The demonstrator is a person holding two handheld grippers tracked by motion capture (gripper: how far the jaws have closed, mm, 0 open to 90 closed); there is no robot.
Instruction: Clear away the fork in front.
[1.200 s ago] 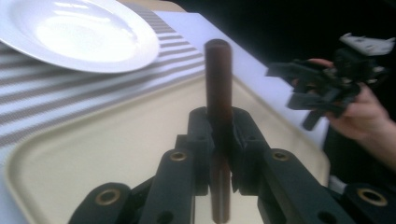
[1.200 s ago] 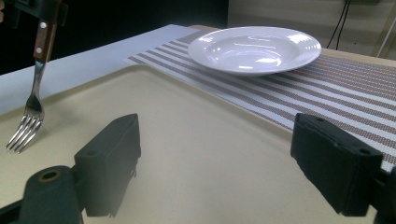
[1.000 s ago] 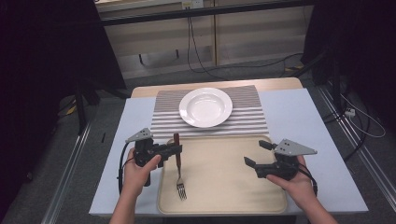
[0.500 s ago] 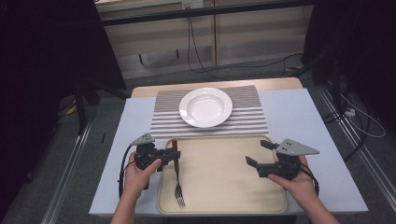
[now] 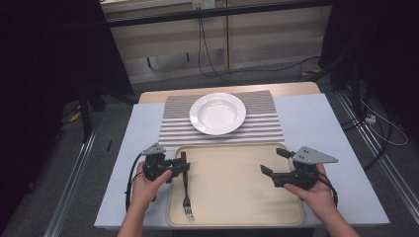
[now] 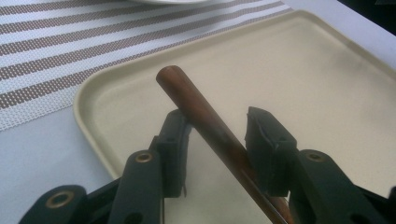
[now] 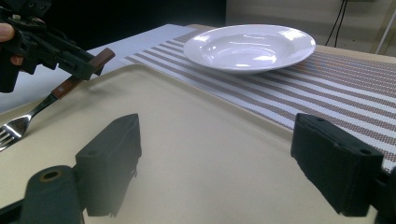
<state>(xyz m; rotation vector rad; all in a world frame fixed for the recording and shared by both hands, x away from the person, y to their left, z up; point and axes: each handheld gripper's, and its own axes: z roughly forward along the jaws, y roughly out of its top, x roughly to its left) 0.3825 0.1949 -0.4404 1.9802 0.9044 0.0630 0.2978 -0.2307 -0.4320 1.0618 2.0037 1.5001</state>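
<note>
At the left edge of the tray (image 5: 232, 197) I see my left tool (image 5: 179, 167) with its two jaws around the brown handle of a fork (image 5: 186, 190). From the left tool's own camera the handle (image 6: 210, 126) runs slanted between the jaws; it leans on the right one, and a small gap stays at the left one, so I cannot tell if the grip is really tight. The left hand (image 5: 146, 185) holds this tool from below, the forearm coming in from the bottom edge, and the tool points to the right, across the tray rim. The fork's prongs (image 5: 188, 213) point toward me and lie on the tray; from the right tool's camera the handle end looks raised a little.

My right tool (image 5: 272, 162) is over the right part of the tray, pointing left toward the fork, well apart from it. Its jaws are spread wide and grasp nothing. The right hand (image 5: 316, 195) holds it low.

Behind the tray a striped mat (image 5: 267, 129) lies on the bench (image 5: 316, 123), and a white plate (image 5: 217, 113) is on the mat. Nothing stands between the two tools; the middle of the tray is bare.
</note>
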